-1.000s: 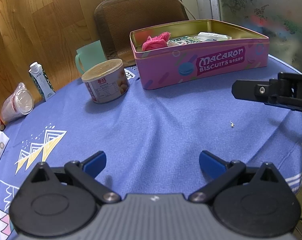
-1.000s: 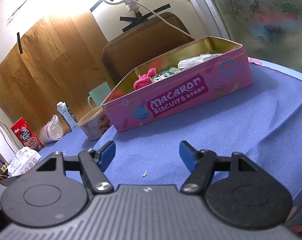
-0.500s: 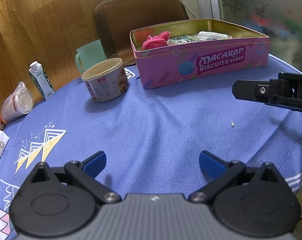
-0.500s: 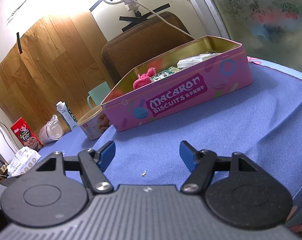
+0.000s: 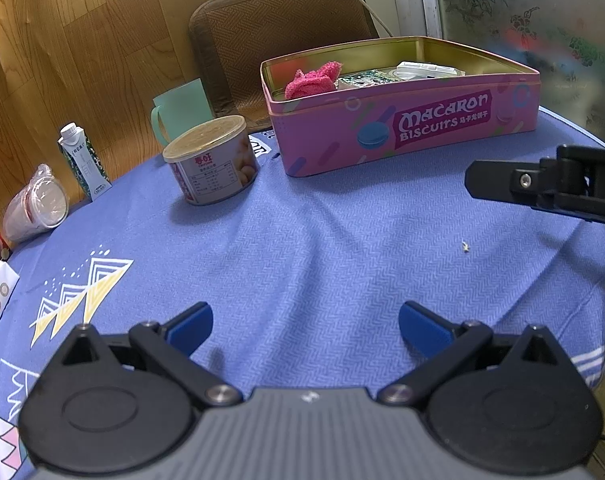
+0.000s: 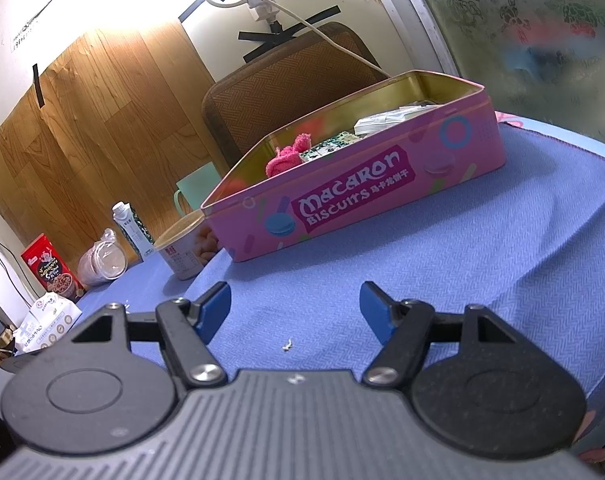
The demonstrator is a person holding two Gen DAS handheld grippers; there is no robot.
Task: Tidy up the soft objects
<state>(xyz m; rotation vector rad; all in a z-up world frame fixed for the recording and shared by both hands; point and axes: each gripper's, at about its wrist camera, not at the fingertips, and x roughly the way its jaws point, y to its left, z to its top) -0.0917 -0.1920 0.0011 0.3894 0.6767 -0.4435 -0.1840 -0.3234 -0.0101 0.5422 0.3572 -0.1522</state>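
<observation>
A pink fuzzy cloth [image 5: 313, 78] [image 6: 288, 155] lies in the left end of an open pink "Macaron Biscuits" tin [image 5: 406, 128] [image 6: 358, 200] at the far side of the blue tablecloth. Flat packets [image 5: 426, 69] [image 6: 390, 118] fill the rest of the tin. My left gripper [image 5: 305, 326] is open over bare cloth near the front, nothing between its blue pads. My right gripper [image 6: 294, 306] is open too, hovering low in front of the tin; one of its black fingers [image 5: 502, 184] shows at the right of the left wrist view.
A round snack can [image 5: 211, 160] stands left of the tin, with a mint mug [image 5: 178, 110] behind it. A small carton [image 5: 82, 160], a plastic cup on its side [image 5: 36, 204] and boxes [image 6: 48, 268] line the left edge. A brown chair back [image 5: 278, 36] rises behind. A tiny crumb [image 5: 465, 246] lies on the cloth.
</observation>
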